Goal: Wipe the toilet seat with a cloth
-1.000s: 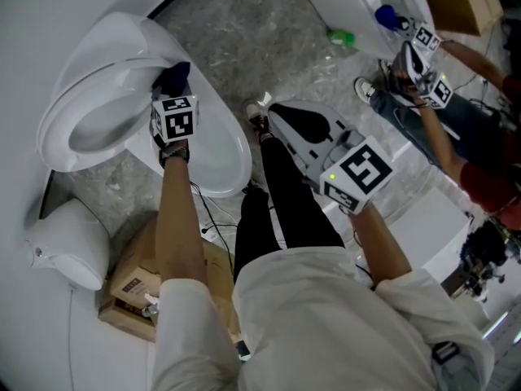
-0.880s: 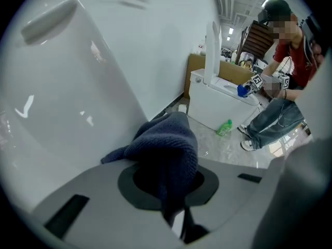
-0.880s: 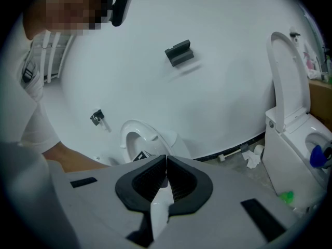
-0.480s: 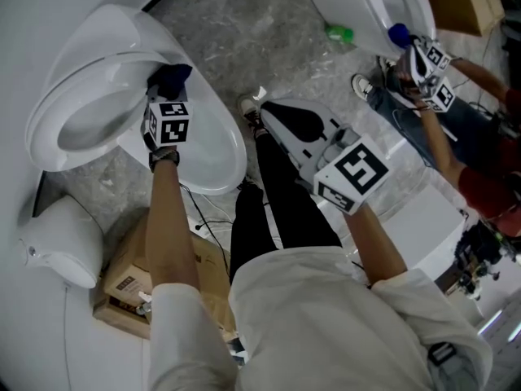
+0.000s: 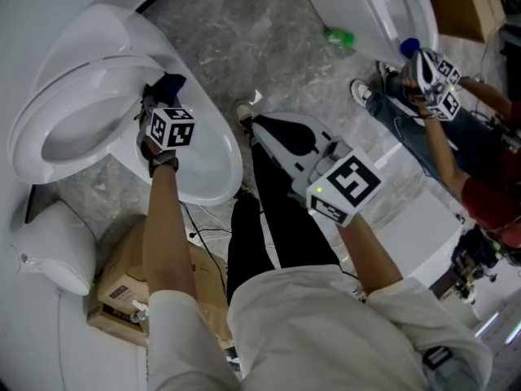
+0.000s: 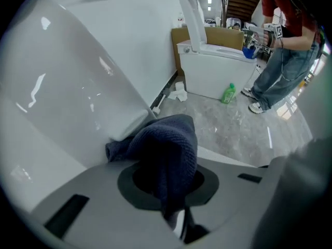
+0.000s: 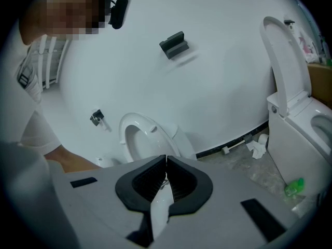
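A white toilet stands at the left in the head view, its seat (image 5: 49, 104) an oval ring around the bowl. My left gripper (image 5: 159, 98) points steeply down at the seat's right end, shut on a dark blue cloth (image 5: 168, 83). In the left gripper view the cloth (image 6: 168, 147) bulges out of the jaws and hides them, lying close against the white toilet (image 6: 78, 113). My right gripper (image 5: 264, 127) hangs over my legs, shut and holding nothing. In the right gripper view its pads (image 7: 158, 176) meet, with the seat (image 7: 136, 134) beyond.
A second toilet (image 5: 383, 6) stands at the top right, with a green bottle (image 5: 340, 36) on the floor beside it. Another person (image 5: 456, 129) works there with grippers. A cardboard box (image 5: 122, 275) lies by my left leg, and cables run on the floor.
My left gripper has sunk toward the seat with the cloth and has rolled a little. The right gripper has dropped slightly and stays shut.
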Demonstrator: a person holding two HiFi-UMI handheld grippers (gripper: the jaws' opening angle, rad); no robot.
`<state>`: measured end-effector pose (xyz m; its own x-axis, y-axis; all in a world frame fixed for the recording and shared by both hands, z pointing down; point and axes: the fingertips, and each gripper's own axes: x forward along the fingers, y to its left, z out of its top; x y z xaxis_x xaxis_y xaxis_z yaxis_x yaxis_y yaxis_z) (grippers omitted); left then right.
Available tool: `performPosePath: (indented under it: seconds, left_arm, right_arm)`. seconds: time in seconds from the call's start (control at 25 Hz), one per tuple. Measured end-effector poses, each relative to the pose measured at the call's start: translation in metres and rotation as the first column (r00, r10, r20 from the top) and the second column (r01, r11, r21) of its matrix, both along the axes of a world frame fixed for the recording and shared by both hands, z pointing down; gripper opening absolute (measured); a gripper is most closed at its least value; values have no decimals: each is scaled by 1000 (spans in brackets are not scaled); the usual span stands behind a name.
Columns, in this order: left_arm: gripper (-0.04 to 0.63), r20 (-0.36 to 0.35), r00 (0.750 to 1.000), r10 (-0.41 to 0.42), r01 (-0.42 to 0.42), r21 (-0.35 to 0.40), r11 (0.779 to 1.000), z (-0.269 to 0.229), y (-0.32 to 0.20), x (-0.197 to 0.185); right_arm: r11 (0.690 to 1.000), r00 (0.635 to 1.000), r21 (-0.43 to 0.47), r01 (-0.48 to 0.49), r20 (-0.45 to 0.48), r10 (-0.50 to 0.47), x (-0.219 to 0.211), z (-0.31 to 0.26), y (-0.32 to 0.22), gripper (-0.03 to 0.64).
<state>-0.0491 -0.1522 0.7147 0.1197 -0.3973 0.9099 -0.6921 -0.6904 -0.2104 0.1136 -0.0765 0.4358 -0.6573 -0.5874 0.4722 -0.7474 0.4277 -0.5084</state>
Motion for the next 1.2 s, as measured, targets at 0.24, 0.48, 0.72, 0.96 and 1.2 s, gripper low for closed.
performPosePath:
  seconds: [0.24, 0.48, 0.72, 0.96, 1.2]
  left_arm:
    - [40, 109, 994, 26, -27, 14, 1000, 12, 8, -12]
    - [40, 154, 986, 60, -66, 31, 997, 19, 12, -19]
    - [40, 174, 984, 32, -40, 42, 998, 24, 20, -43]
    - [40, 195, 981, 2, -9, 32, 999, 28, 42, -77]
    - [40, 210, 978, -1, -6, 33, 999, 32, 55, -101]
  right_arm:
    - [1000, 1000, -11, 18, 4, -18, -3, 11, 16, 29]
    - [998, 998, 5, 57, -16, -57, -11, 14, 26, 29]
    - [995, 994, 5, 102, -26, -102, -23, 22, 33, 29]
    - [988, 987, 3, 155, -30, -155, -40, 28, 46, 29]
    - [976, 976, 8, 217, -33, -216, -62, 33, 55, 29]
